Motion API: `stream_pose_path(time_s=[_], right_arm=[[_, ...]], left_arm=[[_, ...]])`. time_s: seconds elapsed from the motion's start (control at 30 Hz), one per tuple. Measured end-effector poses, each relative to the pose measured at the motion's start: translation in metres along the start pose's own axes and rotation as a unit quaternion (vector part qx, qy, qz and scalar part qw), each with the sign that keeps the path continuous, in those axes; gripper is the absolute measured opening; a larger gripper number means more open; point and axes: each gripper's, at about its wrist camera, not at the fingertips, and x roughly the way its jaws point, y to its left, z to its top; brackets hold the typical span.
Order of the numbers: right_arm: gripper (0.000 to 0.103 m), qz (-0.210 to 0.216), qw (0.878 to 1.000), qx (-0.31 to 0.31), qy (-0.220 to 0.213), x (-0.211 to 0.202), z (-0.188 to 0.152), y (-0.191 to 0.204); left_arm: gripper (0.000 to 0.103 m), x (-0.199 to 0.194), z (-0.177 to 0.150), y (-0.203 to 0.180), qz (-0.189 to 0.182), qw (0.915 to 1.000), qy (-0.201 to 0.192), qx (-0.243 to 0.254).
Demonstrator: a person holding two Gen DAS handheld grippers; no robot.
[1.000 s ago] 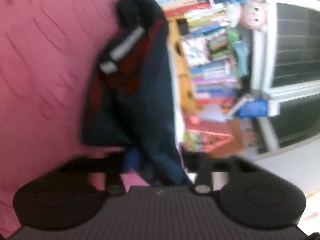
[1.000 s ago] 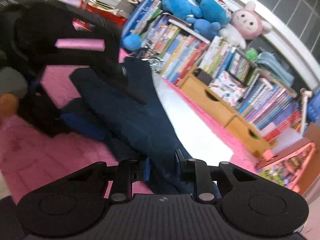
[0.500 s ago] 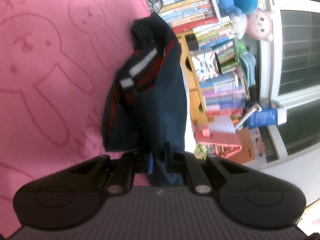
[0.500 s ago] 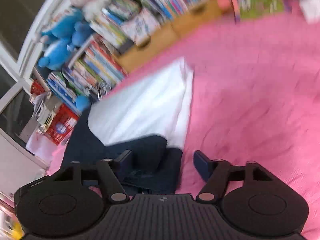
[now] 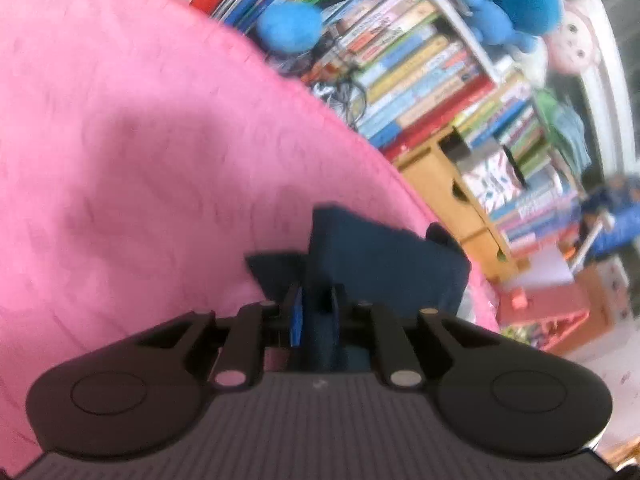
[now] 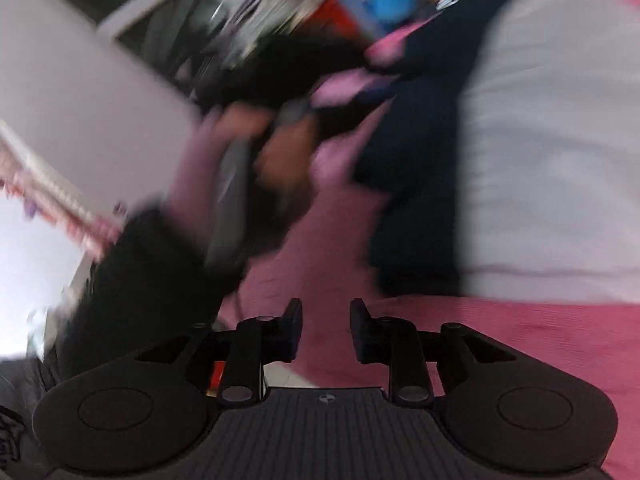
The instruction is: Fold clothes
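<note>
Garment: navy cloth point(image 5: 384, 264), bunched at the pink blanket's point(image 5: 140, 160) edge nearest the bookshelf point(image 5: 432, 76).
Left gripper point(image 5: 316, 312): jaws narrow, pinching a fold of the navy cloth.
Right gripper point(image 6: 326, 330): jaws closing, nothing between them, over bare blanket.
White garment point(image 6: 552, 140): lies flat, a dark one beside it.
Handling: likely soft, light and limp; best taken at a hem or corner.
</note>
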Motion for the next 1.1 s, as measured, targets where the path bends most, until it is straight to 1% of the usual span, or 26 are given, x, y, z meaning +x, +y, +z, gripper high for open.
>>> stream_pose_path(time_s=[0.03,0.07,0.1,0.13,0.17,0.23,0.3,0.33,0.37,0.4,0.47,0.5,0.53,0.57,0.6,0.63,0.7,0.77,0.83,0.87,0.9,0.93,0.97,1.0,1.07,1.1], right_arm=[[0.04,0.007,1.0,-0.013,-0.004,-0.006,0.001,0.005],[0.053,0.009,0.999,-0.025,-0.024,-0.022,0.002,0.003],[0.06,0.011,0.998,-0.038,-0.043,-0.038,0.002,0.002],[0.068,0.008,0.996,-0.049,-0.068,-0.057,0.004,-0.003],[0.073,-0.011,0.993,-0.049,-0.106,-0.082,0.008,-0.017],[0.074,-0.054,0.983,-0.03,-0.17,-0.122,0.018,-0.047],[0.076,-0.106,0.97,0.0,-0.22,-0.154,0.036,-0.084],[0.078,-0.129,0.964,0.005,-0.234,-0.16,0.045,-0.1],[0.082,-0.147,0.961,0.007,-0.234,-0.163,0.056,-0.119],[0.082,-0.158,0.962,0.011,-0.224,-0.161,0.065,-0.133],[0.083,-0.174,0.966,0.013,-0.191,-0.151,0.087,-0.162],[0.083,-0.178,0.968,0.023,-0.176,-0.142,0.098,-0.175],[0.075,-0.179,0.97,0.035,-0.161,-0.132,0.108,-0.187],[0.052,-0.168,0.973,0.048,-0.152,-0.122,0.114,-0.197],[0.042,-0.148,0.976,0.058,-0.151,-0.116,0.118,-0.203],[0.039,-0.13,0.977,0.068,-0.152,-0.111,0.121,-0.207],[0.039,-0.12,0.977,0.08,-0.159,-0.104,0.126,-0.208],[0.039,-0.111,0.976,0.096,-0.162,-0.096,0.126,-0.21],[0.042,-0.115,0.975,0.097,-0.161,-0.085,0.129,-0.205],[0.047,-0.127,0.975,0.086,-0.164,-0.084,0.129,-0.2],[0.048,-0.139,0.974,0.074,-0.166,-0.083,0.129,-0.194],[0.052,-0.156,0.971,0.059,-0.169,-0.083,0.128,-0.187],[0.059,-0.19,0.965,0.029,-0.178,-0.086,0.125,-0.174],[0.062,-0.222,0.957,-0.007,-0.186,-0.091,0.117,-0.159],[0.073,-0.284,0.931,-0.102,-0.206,-0.102,0.087,-0.122],[0.076,-0.304,0.918,-0.146,-0.211,-0.104,0.071,-0.105]], left_arm=[[0.012,-0.012,0.003,-0.002,-0.006,0.9997,-0.012,0.02],[0.018,-0.022,0.0,0.0,-0.021,0.9994,-0.011,0.026],[0.028,-0.032,-0.002,0.003,-0.036,0.9988,-0.01,0.032],[0.033,-0.036,-0.006,0.009,-0.048,0.9986,-0.005,0.023],[0.04,-0.04,-0.011,0.016,-0.061,0.998,0.001,0.014],[0.048,-0.036,-0.02,0.028,-0.074,0.9971,0.015,-0.014],[0.054,-0.021,-0.023,0.034,-0.085,0.9954,0.026,-0.035],[0.056,-0.015,-0.022,0.036,-0.084,0.9951,0.028,-0.043],[0.061,-0.004,-0.02,0.036,-0.079,0.995,0.032,-0.052],[0.062,0.006,-0.018,0.037,-0.074,0.9948,0.037,-0.06],[0.06,0.015,-0.011,0.033,-0.07,0.9954,0.027,-0.059],[0.054,0.02,-0.007,0.032,-0.073,0.995,0.033,-0.06],[0.045,0.026,-0.002,0.032,-0.076,0.9945,0.038,-0.062],[0.031,0.032,0.003,0.031,-0.078,0.9939,0.044,-0.063],[0.024,0.04,0.009,0.032,-0.079,0.993,0.055,-0.067],[0.021,0.046,0.017,0.03,-0.077,0.9935,0.057,-0.062],[0.017,0.058,0.034,0.025,-0.067,0.9952,0.055,-0.044],[0.017,0.068,0.054,0.017,-0.053,0.9972,0.048,-0.022],[0.017,0.073,0.065,0.004,-0.018,0.9989,0.036,0.026],[0.018,0.071,0.066,-0.001,-0.002,0.998,0.036,0.052],[0.019,0.062,0.063,-0.004,0.012,0.9966,0.024,0.078],[0.019,0.052,0.06,-0.007,0.025,0.9943,0.012,0.103],[0.022,0.04,0.055,-0.008,0.041,0.9901,-0.003,0.134],[0.025,0.026,0.046,-0.009,0.064,0.9823,-0.02,0.175],[0.025,-0.001,0.025,-0.013,0.107,0.9609,-0.053,0.25],[0.025,-0.013,0.013,-0.015,0.127,0.9481,-0.067,0.284]])
